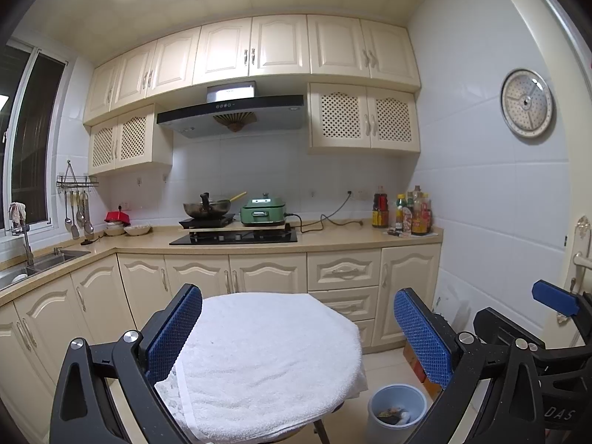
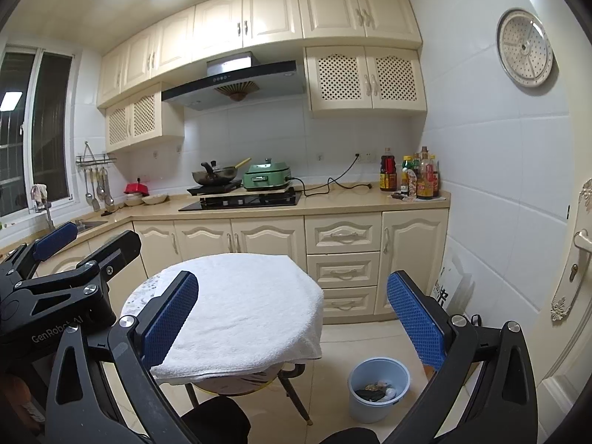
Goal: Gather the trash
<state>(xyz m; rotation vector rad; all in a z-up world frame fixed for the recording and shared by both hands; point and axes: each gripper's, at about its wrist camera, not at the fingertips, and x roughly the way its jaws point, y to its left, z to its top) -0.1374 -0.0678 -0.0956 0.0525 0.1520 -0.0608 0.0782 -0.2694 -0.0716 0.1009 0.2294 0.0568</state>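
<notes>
Now, my readout:
L tool [image 1: 298, 336]: held level over the towel-covered surface [image 1: 266, 351], fingers wide apart, empty.
R tool [image 2: 292, 318]: same pose beside it, fingers apart, empty.
Bin [image 2: 378, 388]: on floor, lower right of both tools, trash [image 2: 377, 392] inside.

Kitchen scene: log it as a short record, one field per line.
place: kitchen, cream cabinets
table: small, round, covered by a white towel, nothing visible on the towel
bin: pale blue, on the floor right of the table, some trash already inside
left claw: open, empty, raised in front of the table
right claw: open, empty, raised in front of the table
counter: wok, green cooker, bottles at the right end
</notes>
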